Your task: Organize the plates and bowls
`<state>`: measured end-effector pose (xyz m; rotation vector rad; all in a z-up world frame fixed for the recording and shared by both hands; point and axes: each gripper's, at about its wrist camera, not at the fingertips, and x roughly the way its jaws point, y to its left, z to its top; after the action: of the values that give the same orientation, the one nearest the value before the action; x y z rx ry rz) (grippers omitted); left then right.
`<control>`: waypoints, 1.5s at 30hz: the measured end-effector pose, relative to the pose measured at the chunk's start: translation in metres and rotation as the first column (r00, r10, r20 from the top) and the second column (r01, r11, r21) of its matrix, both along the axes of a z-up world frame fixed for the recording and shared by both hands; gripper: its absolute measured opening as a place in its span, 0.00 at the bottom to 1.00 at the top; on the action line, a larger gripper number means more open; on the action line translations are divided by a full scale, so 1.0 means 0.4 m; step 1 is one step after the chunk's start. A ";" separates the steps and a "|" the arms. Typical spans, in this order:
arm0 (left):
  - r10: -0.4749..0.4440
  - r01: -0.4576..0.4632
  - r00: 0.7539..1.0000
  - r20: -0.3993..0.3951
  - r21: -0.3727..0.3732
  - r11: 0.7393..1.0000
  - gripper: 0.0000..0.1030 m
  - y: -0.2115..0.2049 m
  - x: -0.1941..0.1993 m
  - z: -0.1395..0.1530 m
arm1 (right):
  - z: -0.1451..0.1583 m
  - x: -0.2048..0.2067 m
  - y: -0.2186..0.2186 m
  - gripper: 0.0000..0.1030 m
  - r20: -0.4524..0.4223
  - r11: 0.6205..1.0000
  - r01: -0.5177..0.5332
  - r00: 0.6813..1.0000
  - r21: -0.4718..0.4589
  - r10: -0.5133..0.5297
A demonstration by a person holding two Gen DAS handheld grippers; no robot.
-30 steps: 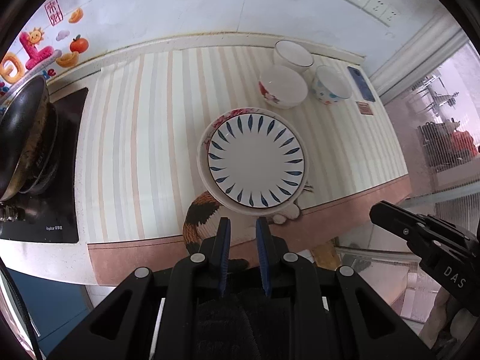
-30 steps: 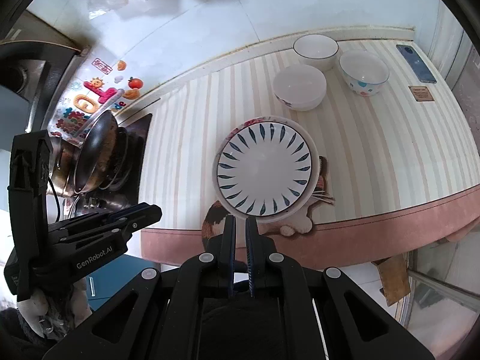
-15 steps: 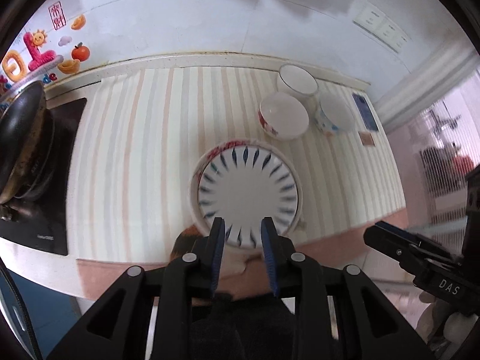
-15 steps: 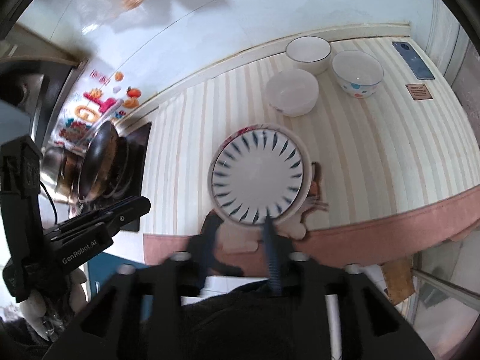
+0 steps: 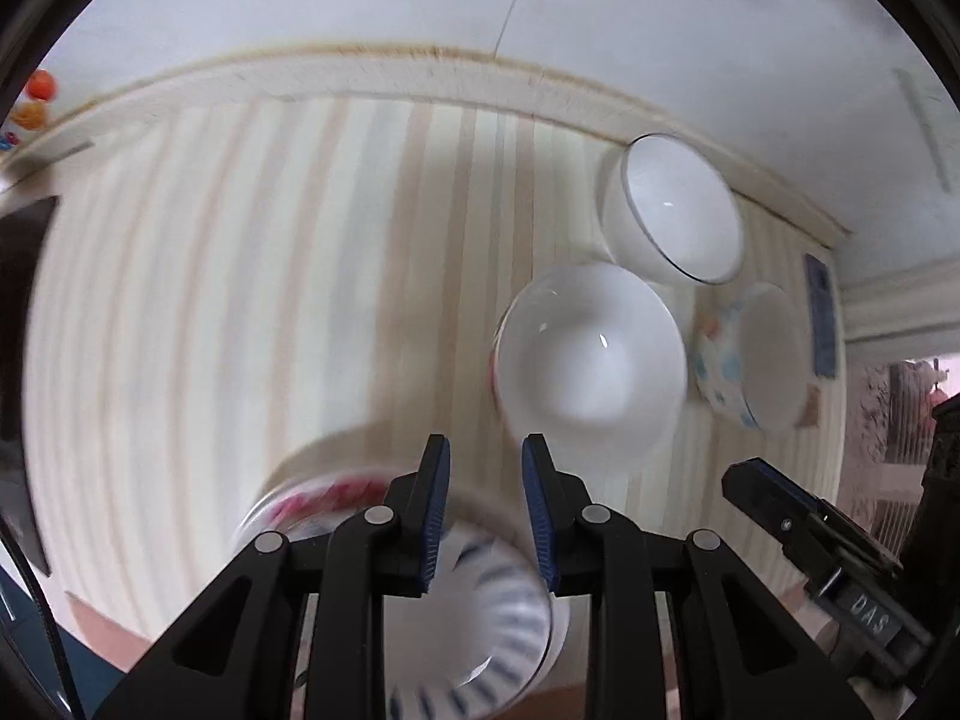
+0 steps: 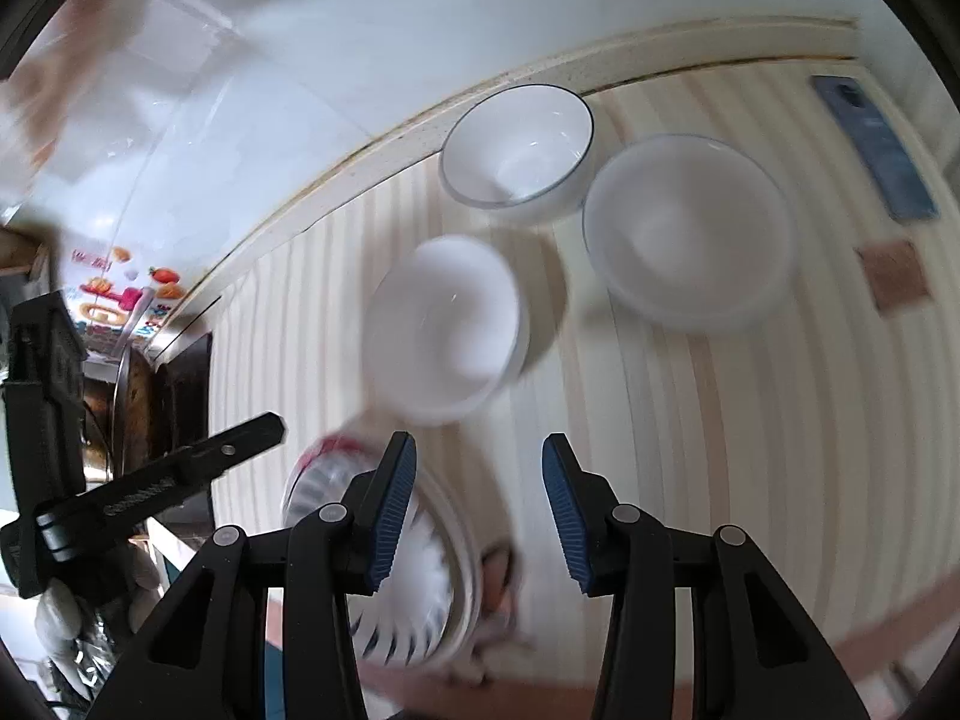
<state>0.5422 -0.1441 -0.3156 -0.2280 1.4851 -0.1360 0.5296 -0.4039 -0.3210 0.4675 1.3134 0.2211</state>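
Two stacked plates, a blue-stroked one (image 5: 480, 618) on a red-rimmed one (image 5: 318, 498), lie near the counter's front edge under both grippers; the stack (image 6: 420, 576) is blurred. Beyond it stand three bowls. The nearest is white with a red pattern (image 5: 591, 348) (image 6: 447, 324). Behind it are a blue-rimmed bowl (image 5: 678, 210) (image 6: 516, 144) and a dotted bowl (image 5: 750, 354) (image 6: 684, 228). My left gripper (image 5: 485, 450) points steeply down over the far rim of the plates, its jaws a narrow gap apart and empty. My right gripper (image 6: 478, 450) stands wider open, empty, short of the nearest bowl.
A striped mat (image 5: 240, 300) covers the counter up to the tiled wall. A phone (image 6: 876, 144) and a small brown coaster (image 6: 891, 276) lie at the far right. A stove with a pan (image 6: 174, 396) is at the left.
Both grippers have swept forward and down over the plates towards the bowls. Both sets of jaws have parted, the right much wider than the left.
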 end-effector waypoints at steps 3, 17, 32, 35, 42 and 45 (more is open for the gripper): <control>0.016 -0.015 0.999 -0.033 0.013 1.000 0.22 -0.019 0.050 -0.053 | -0.065 0.092 -0.006 0.42 -0.024 1.000 -0.030 0.999 -0.001 0.030; -0.032 0.032 0.999 -0.015 0.041 0.999 0.21 -0.070 0.050 -0.082 | -0.201 0.208 0.052 0.13 -0.077 0.985 -0.150 0.987 -0.085 0.144; -0.128 0.127 0.992 0.020 0.042 0.991 0.21 -0.201 -0.160 0.043 | -0.052 0.004 -0.047 0.13 -0.073 0.987 -0.153 0.986 -0.055 0.149; -0.159 0.158 0.987 0.017 0.037 0.987 0.21 -0.235 -0.189 0.035 | -0.044 -0.054 -0.092 0.13 -0.087 0.987 -0.151 0.986 -0.061 0.146; -0.193 0.194 0.981 -0.027 0.035 0.980 0.21 -0.302 -0.244 -0.020 | -0.077 -0.152 -0.178 0.13 -0.126 0.992 -0.120 0.986 -0.046 0.114; -0.202 0.204 0.978 -0.048 0.039 0.978 0.21 -0.332 -0.259 -0.051 | -0.114 -0.172 -0.203 0.13 -0.153 0.993 -0.110 0.983 -0.045 0.102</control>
<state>0.4385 -0.2769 -0.3361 -0.0436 1.5517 -0.2641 0.4609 -0.4850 -0.3667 0.3749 1.4902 0.2431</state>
